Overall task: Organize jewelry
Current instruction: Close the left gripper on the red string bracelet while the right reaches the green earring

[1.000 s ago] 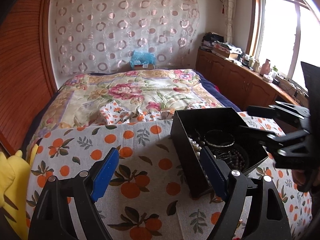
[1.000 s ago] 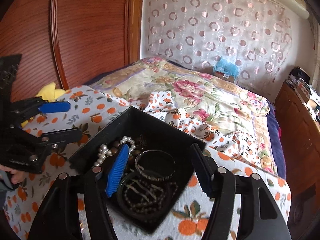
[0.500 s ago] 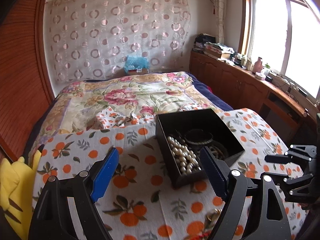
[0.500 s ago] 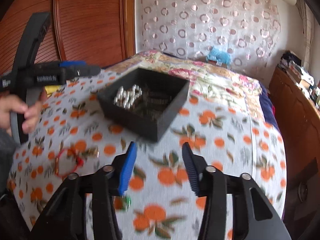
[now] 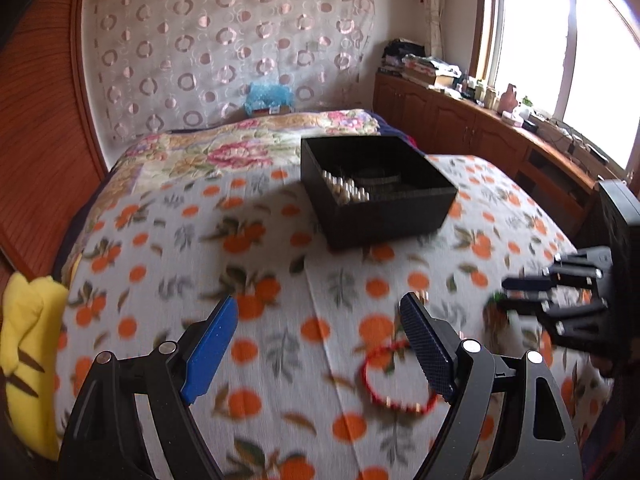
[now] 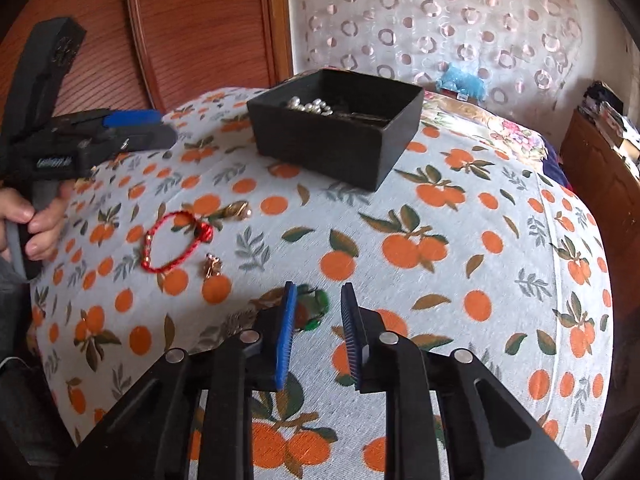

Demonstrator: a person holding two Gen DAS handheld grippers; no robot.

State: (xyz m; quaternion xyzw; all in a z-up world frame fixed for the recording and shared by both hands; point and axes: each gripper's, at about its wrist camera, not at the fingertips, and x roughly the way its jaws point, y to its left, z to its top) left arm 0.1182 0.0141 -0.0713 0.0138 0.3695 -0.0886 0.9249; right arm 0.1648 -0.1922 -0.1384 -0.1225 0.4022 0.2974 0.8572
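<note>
A black jewelry box [image 5: 376, 188] [image 6: 336, 124] with white pearls [image 6: 310, 105] and dark bracelets inside sits on the orange-print cloth. A red cord bracelet [image 5: 394, 380] [image 6: 176, 240] lies on the cloth, close to my left gripper's right finger. A small gold piece [image 6: 212, 266] and another gold piece [image 6: 236, 210] lie beside it. A green ring-like piece [image 6: 316, 306] lies just ahead of my right gripper's left finger. My left gripper [image 5: 320, 332] is wide open and empty. My right gripper [image 6: 318, 312] is partly open and empty.
The cloth [image 6: 440, 240] covers a bed with a floral quilt [image 5: 248, 148]. A yellow plush [image 5: 24, 340] lies at the left edge. A wooden headboard [image 6: 200, 28] and wooden cabinets [image 5: 480, 128] border the bed.
Both grippers pulled back from the box and dropped toward the near cloth. The right gripper narrowed its opening. The red bracelet and green piece came into view.
</note>
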